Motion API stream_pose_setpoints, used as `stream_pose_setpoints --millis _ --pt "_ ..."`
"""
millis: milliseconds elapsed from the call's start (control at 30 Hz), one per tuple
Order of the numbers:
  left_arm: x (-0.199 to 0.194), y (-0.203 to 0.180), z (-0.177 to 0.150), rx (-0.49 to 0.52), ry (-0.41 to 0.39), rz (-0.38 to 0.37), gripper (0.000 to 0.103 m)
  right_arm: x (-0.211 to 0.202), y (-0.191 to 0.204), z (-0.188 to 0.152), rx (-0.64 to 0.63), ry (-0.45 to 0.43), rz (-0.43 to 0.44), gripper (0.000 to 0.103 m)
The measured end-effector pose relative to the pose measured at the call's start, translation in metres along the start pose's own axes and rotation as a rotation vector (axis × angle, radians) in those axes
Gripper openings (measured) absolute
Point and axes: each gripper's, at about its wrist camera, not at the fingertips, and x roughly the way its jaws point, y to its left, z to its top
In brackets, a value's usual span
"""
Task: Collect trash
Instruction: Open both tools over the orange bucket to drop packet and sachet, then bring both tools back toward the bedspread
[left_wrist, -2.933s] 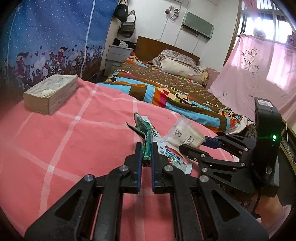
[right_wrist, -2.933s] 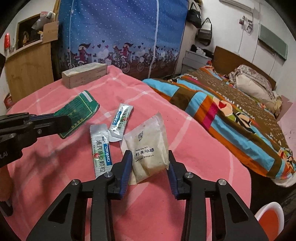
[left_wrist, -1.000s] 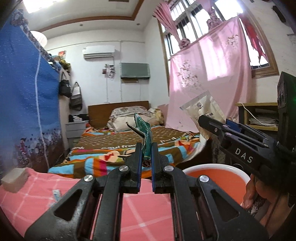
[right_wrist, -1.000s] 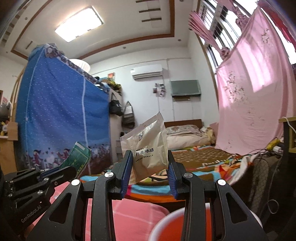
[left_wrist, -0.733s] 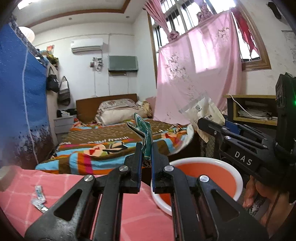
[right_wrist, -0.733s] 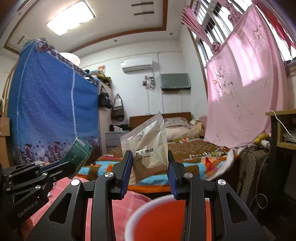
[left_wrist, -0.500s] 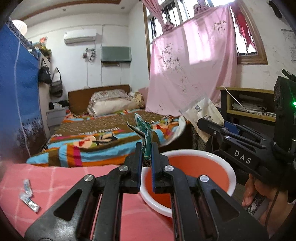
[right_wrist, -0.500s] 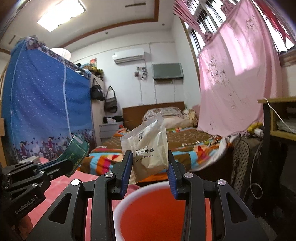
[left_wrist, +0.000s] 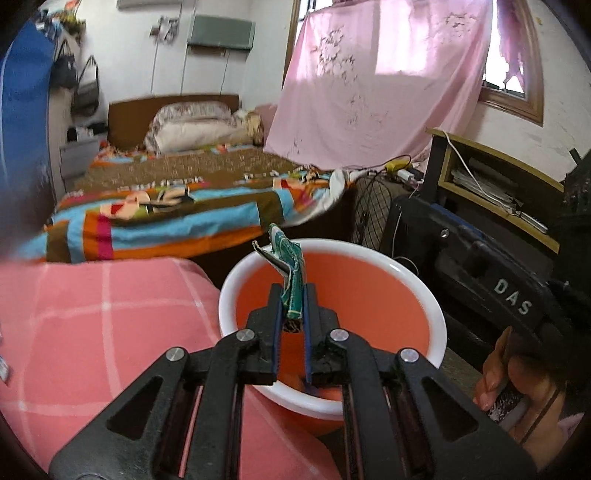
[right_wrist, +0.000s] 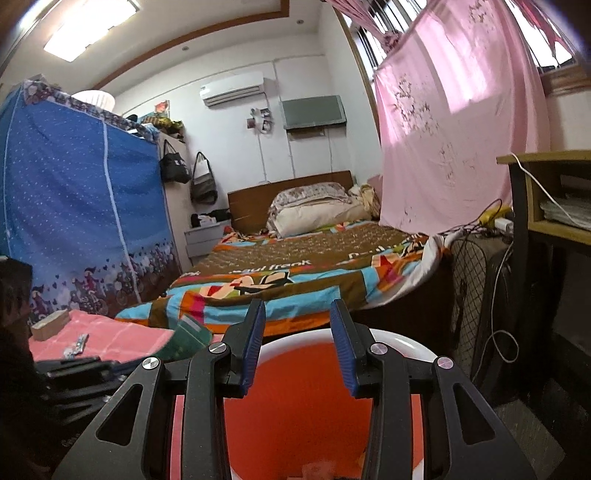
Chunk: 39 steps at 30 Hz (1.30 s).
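Left wrist view: one left gripper (left_wrist: 291, 302), jaws clamped on one green wrapper (left_wrist: 290, 273), over one orange basin (left_wrist: 439, 314) at 12 o'clock.
Right wrist view: one right gripper (right_wrist: 297, 347), jaws apart, empty; two sachets (right_wrist: 75, 345) at 9 o'clock on pink blanket (right_wrist: 110, 332).

A bed (right_wrist: 295, 266) occupies 12 o'clock, a blue wardrobe (right_wrist: 81, 206) 9 o'clock, a pink curtain (right_wrist: 454, 122) 2 o'clock.

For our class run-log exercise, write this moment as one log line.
left gripper: shut on crumpled green wrapper | right gripper: open, empty | both above round orange white-rimmed plastic basin | stage: dropping trash
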Motion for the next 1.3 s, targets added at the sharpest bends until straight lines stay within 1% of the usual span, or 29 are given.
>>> stream_pose_setpoints --millis 133,200,267,333,433,500,567,733,833,867,900,933,1000,1033,1067,1133,1200,1233,1300 --pt "0.006 -0.001 -0.003 -0.024 0.035 -0.005 0.019 0.0 -0.003 0.0 0.008 0.006 -0.009 0.036" --pt "0.008 -0.001 -0.004 -0.028 0.047 -0.003 0.027 0.0 -0.004 0.001 0.015 0.01 -0.013 0.036" --pt "0.008 -0.001 -0.004 -0.034 0.048 -0.007 0.032 0.001 -0.005 0.001 0.021 0.016 -0.019 0.036" --pt "0.007 -0.001 -0.005 -0.035 0.045 -0.004 0.034 0.002 -0.007 0.0 0.027 0.02 -0.022 0.037" --pt "0.002 0.002 -0.005 -0.04 0.032 0.012 0.035 0.002 -0.008 0.0 0.028 0.022 -0.026 0.038" --pt "-0.002 0.007 -0.006 -0.055 0.018 0.034 0.036 0.002 -0.008 0.001 0.027 0.021 -0.028 0.044" --pt "-0.008 0.014 -0.003 -0.075 0.001 0.057 0.037 0.001 -0.007 0.001 0.025 0.015 -0.027 0.045" --pt "-0.027 0.032 0.003 -0.127 -0.062 0.114 0.049 0.001 -0.002 0.005 0.017 -0.004 -0.025 0.049" --pt "-0.04 0.043 0.006 -0.148 -0.102 0.159 0.06 0.001 0.004 0.007 0.015 -0.015 -0.022 0.057" --pt "-0.042 0.045 0.007 -0.151 -0.111 0.168 0.062 0.001 0.006 0.009 0.017 -0.021 -0.019 0.064" --pt "-0.048 0.049 0.008 -0.157 -0.125 0.186 0.066 0.001 0.009 0.01 0.019 -0.029 -0.015 0.069" --pt "-0.051 0.053 0.009 -0.16 -0.134 0.199 0.072 0.001 0.01 0.011 0.021 -0.035 -0.012 0.071" --pt "-0.06 0.06 0.01 -0.17 -0.159 0.238 0.08 0.002 0.017 0.015 0.024 -0.052 -0.001 0.075" --pt "-0.063 0.063 0.011 -0.175 -0.169 0.253 0.082 0.002 0.019 0.016 0.024 -0.058 0.004 0.077" --pt "-0.069 0.069 0.011 -0.187 -0.185 0.272 0.086 0.002 0.023 0.018 0.024 -0.068 0.01 0.081" --pt "-0.076 0.077 0.01 -0.207 -0.207 0.288 0.091 0.003 0.029 0.021 0.026 -0.084 0.019 0.087" --pt "-0.085 0.087 0.009 -0.238 -0.235 0.311 0.101 0.003 0.037 0.023 0.032 -0.106 0.029 0.098" --pt "-0.09 0.092 0.008 -0.255 -0.251 0.328 0.103 0.003 0.038 0.024 0.033 -0.114 0.033 0.101" --pt "-0.099 0.101 0.005 -0.283 -0.291 0.361 0.103 0.003 0.045 0.024 0.04 -0.145 0.054 0.103"
